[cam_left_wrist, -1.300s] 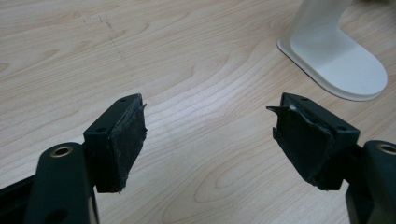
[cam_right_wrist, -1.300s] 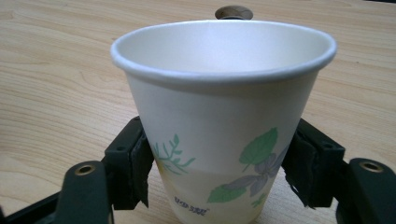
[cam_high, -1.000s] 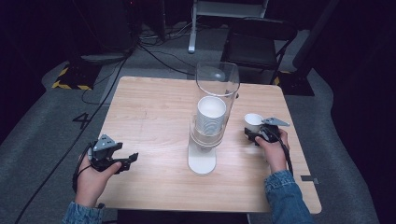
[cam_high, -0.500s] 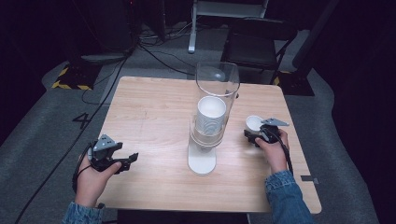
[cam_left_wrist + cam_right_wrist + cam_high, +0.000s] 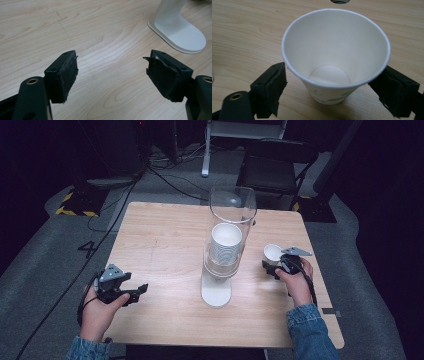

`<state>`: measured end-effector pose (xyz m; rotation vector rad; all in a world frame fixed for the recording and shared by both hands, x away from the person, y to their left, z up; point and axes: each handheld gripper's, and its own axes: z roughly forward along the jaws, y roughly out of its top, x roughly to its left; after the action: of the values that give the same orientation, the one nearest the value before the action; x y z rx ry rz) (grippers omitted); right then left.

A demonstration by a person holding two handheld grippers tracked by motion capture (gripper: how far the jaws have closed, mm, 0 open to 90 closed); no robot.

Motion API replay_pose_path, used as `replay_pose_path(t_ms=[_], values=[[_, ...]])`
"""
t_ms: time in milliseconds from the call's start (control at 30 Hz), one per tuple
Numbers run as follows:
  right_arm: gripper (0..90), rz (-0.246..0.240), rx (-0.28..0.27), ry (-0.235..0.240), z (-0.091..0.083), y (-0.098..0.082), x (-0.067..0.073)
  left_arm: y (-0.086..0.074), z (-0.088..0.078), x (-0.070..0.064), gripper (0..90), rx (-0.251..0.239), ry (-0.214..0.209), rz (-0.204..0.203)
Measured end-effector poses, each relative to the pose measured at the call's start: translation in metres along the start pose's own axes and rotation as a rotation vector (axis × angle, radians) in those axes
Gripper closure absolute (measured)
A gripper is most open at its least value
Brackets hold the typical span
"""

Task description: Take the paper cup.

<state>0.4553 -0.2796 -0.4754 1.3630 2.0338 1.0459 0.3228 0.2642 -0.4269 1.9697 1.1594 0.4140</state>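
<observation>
Between the spread jaws of the right gripper [image 5: 332,87] we see 1 white paper cup [image 5: 336,53] standing upright on the table [image 5: 160,235], its rim reaching both pads though we cannot tell if they press its wall. The right hand [image 5: 296,282] holds it right of the clear cup dispenser [image 5: 223,255], with bare wood toward the far right edge. At near left, the left gripper [image 5: 111,71] rests low over the wood, jaws apart and empty, the dispenser's white base [image 5: 178,30] to its far right.

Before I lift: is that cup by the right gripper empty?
Yes, the right gripper view looks straight into the cup and shows only its bare white bottom.
</observation>
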Motion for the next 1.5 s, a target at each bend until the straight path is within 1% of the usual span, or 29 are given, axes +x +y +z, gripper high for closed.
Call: replay_pose_path(t_ms=[100, 167, 233, 300, 367, 433, 467, 500, 600, 667, 733, 867, 933, 967, 1000, 1100, 1133, 1167, 1233, 1333, 1400, 1433, 1500], values=[[16.2, 0.005, 0.004, 0.002, -0.009, 0.001, 0.000, 0.000, 0.000, 0.000, 24.5, -0.001, -0.003, 0.001], [16.2, 0.007, -0.004, -0.003, -0.017, 0.002, 0.000, 0.001, -0.001, -0.001, 24.5, -0.004, -0.001, 0.006], [16.2, 0.008, -0.026, -0.007, -0.026, 0.004, 0.000, 0.002, -0.001, -0.002, 24.4, -0.009, -0.003, 0.007], [16.2, 0.012, -0.047, -0.002, -0.037, 0.006, 0.000, 0.003, -0.002, -0.002, 24.4, -0.010, -0.009, 0.008], [16.3, 0.007, -0.069, 0.009, -0.048, 0.008, 0.001, 0.004, -0.003, -0.003, 24.3, -0.012, -0.009, 0.013], [16.4, 0.016, -0.090, 0.013, -0.061, 0.010, 0.002, 0.004, -0.004, -0.003, 24.2, -0.012, -0.013, 0.020], [16.4, 0.031, -0.094, 0.011, -0.068, 0.010, 0.003, 0.005, -0.005, -0.004, 24.2, -0.013, -0.015, 0.023], [16.4, 0.048, -0.098, 0.013, -0.076, 0.011, 0.005, 0.005, -0.005, -0.004, 24.1, -0.018, -0.016, 0.016], [17.5, 0.063, -0.107, 0.020, -0.094, 0.014, 0.007, 0.006, -0.008, -0.004, 24.2, -0.026, -0.009, 0.024], [18.0, 0.046, -0.112, 0.025, -0.106, 0.015, 0.009, 0.005, -0.010, -0.004, 24.2, -0.028, -0.011, 0.017], [18.7, 0.024, -0.108, 0.035, -0.118, 0.015, 0.009, 0.005, -0.010, -0.004, 24.2, -0.027, -0.011, 0.022], [19.1, 0.003, -0.110, 0.055, -0.141, 0.015, 0.012, 0.006, -0.011, -0.005, 24.2, -0.027, -0.017, 0.025], [19.8, -0.018, -0.098, 0.076, -0.151, 0.014, 0.014, 0.007, -0.011, -0.006, 24.2, -0.025, -0.021, 0.030], [21.1, -0.020, -0.095, 0.086, -0.156, 0.014, 0.015, 0.007, -0.010, -0.007, 24.2, -0.023, -0.024, 0.027], [21.5, -0.023, -0.098, 0.087, -0.159, 0.013, 0.016, 0.008, -0.010, -0.007, 24.2, -0.024, -0.024, 0.032], [22.2, -0.022, -0.109, 0.064, -0.169, 0.012, 0.018, 0.008, -0.011, -0.007, 24.2, -0.027, -0.022, 0.034], [22.5, -0.014, -0.116, 0.064, -0.176, 0.011, 0.017, 0.008, -0.011, -0.008, 24.3, -0.025, -0.027, 0.030], [22.5, -0.014, -0.116, 0.064, -0.176, 0.011, 0.017, 0.008, -0.011, -0.008, 24.3, -0.024, -0.028, 0.031], [22.5, -0.008, -0.116, 0.068, -0.182, 0.011, 0.016, 0.008, -0.012, -0.008, 24.2, -0.022, -0.027, 0.032], [22.5, -0.017, -0.113, 0.073, -0.190, 0.008, 0.016, 0.007, -0.013, -0.008, 24.1, -0.019, -0.031, 0.030], [22.3, -0.010, -0.113, 0.085, -0.194, 0.006, 0.017, 0.007, -0.013, -0.009, 23.7, -0.013, -0.039, 0.025], [22.1, -0.008, -0.116, 0.089, -0.196, 0.004, 0.018, 0.007, -0.013, -0.009, 23.3, -0.003, -0.046, 0.030], [22.0, -0.012, -0.122, 0.083, -0.198, 0.000, 0.020, 0.006, -0.013, -0.009, 22.2, 0.004, -0.052, 0.034]])
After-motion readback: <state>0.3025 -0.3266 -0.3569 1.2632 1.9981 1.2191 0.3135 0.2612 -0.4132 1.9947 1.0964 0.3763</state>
